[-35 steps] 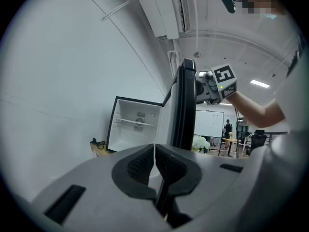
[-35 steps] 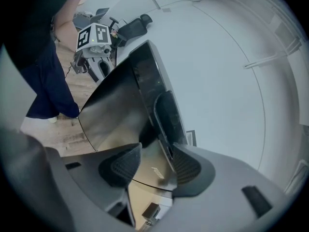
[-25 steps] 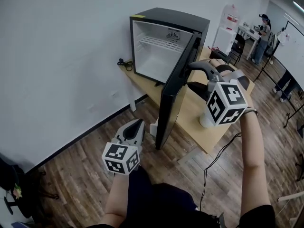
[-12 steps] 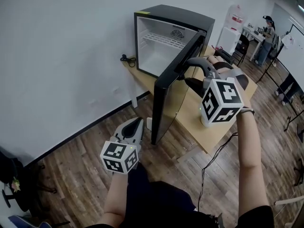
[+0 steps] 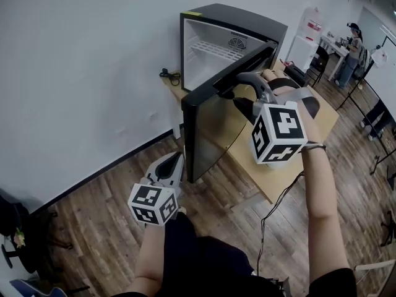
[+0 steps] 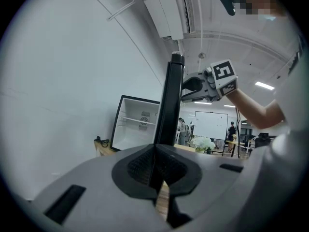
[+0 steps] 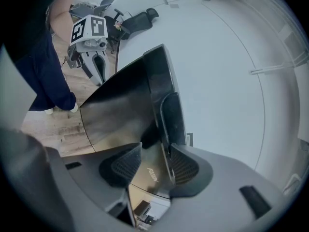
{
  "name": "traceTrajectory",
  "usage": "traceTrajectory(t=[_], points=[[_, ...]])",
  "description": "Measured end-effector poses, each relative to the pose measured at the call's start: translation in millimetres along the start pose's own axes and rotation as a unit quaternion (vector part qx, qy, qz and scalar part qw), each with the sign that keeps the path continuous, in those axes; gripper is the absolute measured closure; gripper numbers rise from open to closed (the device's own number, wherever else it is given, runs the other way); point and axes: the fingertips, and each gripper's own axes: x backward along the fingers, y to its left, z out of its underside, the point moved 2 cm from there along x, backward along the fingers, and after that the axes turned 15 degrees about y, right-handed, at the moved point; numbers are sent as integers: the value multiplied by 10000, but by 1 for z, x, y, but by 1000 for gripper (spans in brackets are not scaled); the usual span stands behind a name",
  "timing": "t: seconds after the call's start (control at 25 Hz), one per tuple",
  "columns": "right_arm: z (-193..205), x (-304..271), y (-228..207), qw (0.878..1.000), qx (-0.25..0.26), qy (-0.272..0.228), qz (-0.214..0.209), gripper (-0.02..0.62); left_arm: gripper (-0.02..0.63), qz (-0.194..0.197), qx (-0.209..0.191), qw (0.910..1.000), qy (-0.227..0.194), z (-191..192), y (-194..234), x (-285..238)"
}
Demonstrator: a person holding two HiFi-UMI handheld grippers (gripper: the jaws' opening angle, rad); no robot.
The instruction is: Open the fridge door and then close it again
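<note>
- Right arm (image 5: 322, 190) is stretching forward, right tool (image 5: 236, 94) clamping the open fridge door (image 5: 207, 129) at its top edge.
- Left tool (image 5: 176, 164) is hanging low over the floor (image 5: 93, 228), jaws together, empty.

- door (image 5: 210, 129) hides the lower part of the fridge (image 5: 247, 17) interior and some worktop (image 5: 275, 178)
- far person (image 5: 352, 42) too small to make out
- left gripper (image 6: 155, 172) covers the door's lower end
</note>
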Motion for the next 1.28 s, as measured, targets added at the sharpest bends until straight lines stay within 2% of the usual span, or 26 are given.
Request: traceTrajectory(t=[0.28,1.28], points=[[-20,-24,-11,9991,267,233,229,439,595,-122,48,9999,39,-2,23,-1],[-66,-115,-64,9996,258,80,75,454,595,-309,95,9992,237,-31,99,-37]])
